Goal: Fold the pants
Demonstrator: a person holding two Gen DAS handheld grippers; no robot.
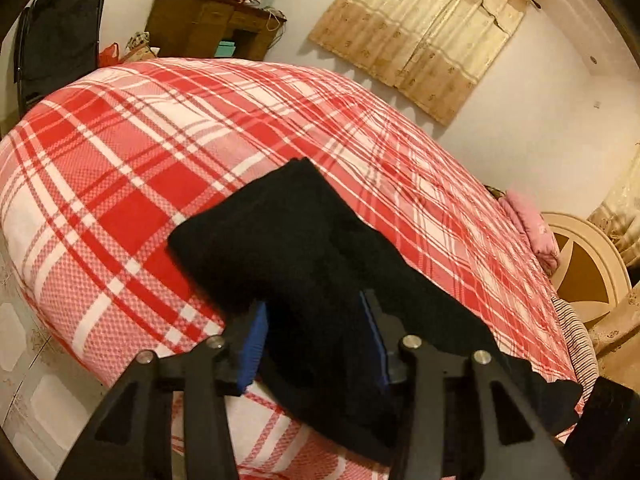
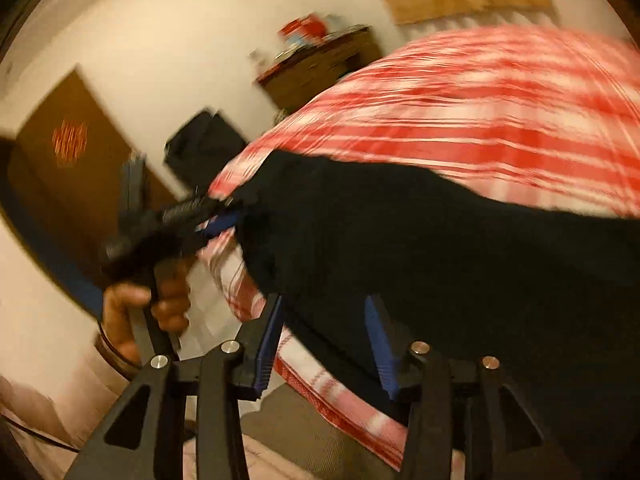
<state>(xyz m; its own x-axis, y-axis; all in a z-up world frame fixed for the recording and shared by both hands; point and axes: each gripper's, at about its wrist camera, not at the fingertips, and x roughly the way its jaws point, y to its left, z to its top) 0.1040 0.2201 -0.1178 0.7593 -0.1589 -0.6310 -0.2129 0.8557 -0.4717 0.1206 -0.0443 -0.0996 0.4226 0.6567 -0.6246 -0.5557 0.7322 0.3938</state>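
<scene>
Where the left wrist camera looks along its fingers, the left gripper [image 1: 316, 336] has its blue-padded jaws apart, with the black pants [image 1: 304, 248] lying between them; the pads do not visibly press the cloth. The pants lie as a dark folded strip near the close edge of the bed [image 1: 120, 160], on its red and white plaid cover. Beyond the bed stand a wooden desk [image 1: 212, 28] with red boxes on top and a beige curtain [image 1: 424, 32]. A pink pillow [image 1: 528, 220] lies by the cream headboard [image 1: 580, 264].

From the right wrist view, which is blurred, the right gripper [image 2: 326, 344] also has its jaws apart, black cloth running between them and over the bed edge. At left, a hand [image 2: 140, 312] grips the other gripper's handle.
</scene>
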